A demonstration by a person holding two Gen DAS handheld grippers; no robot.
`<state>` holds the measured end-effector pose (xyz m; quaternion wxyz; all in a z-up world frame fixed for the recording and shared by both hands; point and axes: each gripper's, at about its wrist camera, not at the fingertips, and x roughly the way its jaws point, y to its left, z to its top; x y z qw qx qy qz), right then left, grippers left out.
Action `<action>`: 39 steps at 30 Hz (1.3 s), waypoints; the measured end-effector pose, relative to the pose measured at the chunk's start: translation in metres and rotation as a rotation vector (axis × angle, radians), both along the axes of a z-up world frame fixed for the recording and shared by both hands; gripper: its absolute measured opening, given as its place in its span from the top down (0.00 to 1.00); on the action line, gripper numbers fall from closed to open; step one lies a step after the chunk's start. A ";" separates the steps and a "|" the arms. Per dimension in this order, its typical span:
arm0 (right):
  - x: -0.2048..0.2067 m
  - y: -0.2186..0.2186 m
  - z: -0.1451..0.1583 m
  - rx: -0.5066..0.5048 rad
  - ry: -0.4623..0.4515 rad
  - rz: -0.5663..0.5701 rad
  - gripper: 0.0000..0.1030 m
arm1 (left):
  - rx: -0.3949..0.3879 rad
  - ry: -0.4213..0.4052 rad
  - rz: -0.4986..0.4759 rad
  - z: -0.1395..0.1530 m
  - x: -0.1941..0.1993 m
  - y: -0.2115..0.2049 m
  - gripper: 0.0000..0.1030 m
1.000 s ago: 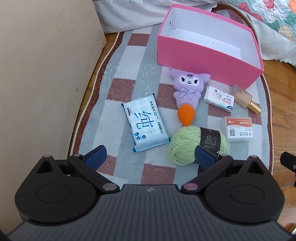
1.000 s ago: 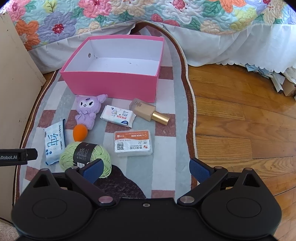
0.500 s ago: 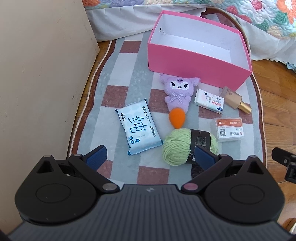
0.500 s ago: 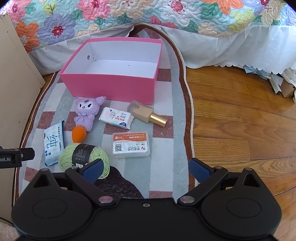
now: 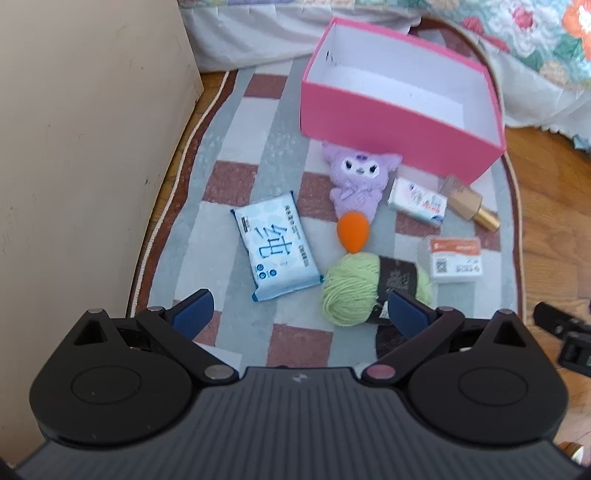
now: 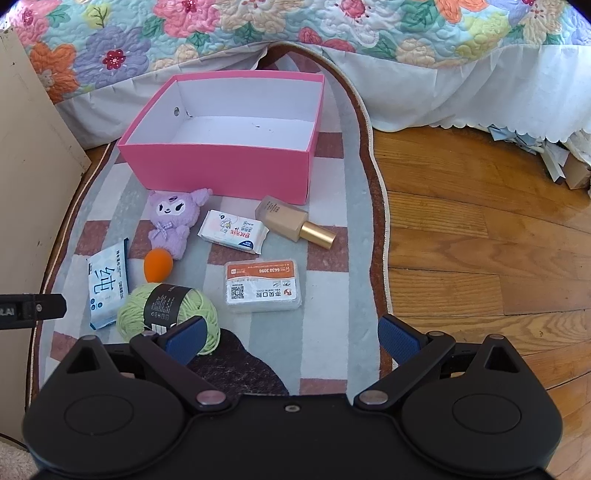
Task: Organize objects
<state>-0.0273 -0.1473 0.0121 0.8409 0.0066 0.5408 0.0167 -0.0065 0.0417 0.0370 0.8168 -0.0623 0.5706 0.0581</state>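
A bedroom in a home. Shown by a bed with a floral quilt [image 6: 258, 33] and white skirt [image 6: 461, 92], a wood plank floor [image 6: 480, 240], a checked rug [image 6: 325, 332] laid beside it, and a plush toy [image 6: 173, 221] on that rug.

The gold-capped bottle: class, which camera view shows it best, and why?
The right wrist view. There the bottle lies sharp and whole in front of the pink box, its gold cap clear. In the left wrist view the bottle is smaller, motion-blurred and near the right edge.
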 end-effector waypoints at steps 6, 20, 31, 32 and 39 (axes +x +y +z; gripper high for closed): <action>-0.004 0.003 0.006 -0.003 -0.031 0.033 0.03 | -0.026 -0.098 -0.030 0.025 -0.009 -0.005 0.00; 0.009 0.048 -0.049 0.197 -0.106 0.385 0.04 | -0.149 -0.038 0.019 -0.065 0.029 -0.011 0.02; 0.028 0.065 -0.124 0.299 0.038 0.435 0.11 | -0.336 0.070 0.143 -0.130 0.037 0.005 0.24; 0.029 0.067 -0.128 0.297 0.047 0.430 0.13 | -0.357 0.058 0.153 -0.132 0.037 0.006 0.27; 0.038 0.065 -0.144 0.332 0.070 0.402 0.29 | -0.397 0.000 0.131 -0.142 0.034 -0.002 0.45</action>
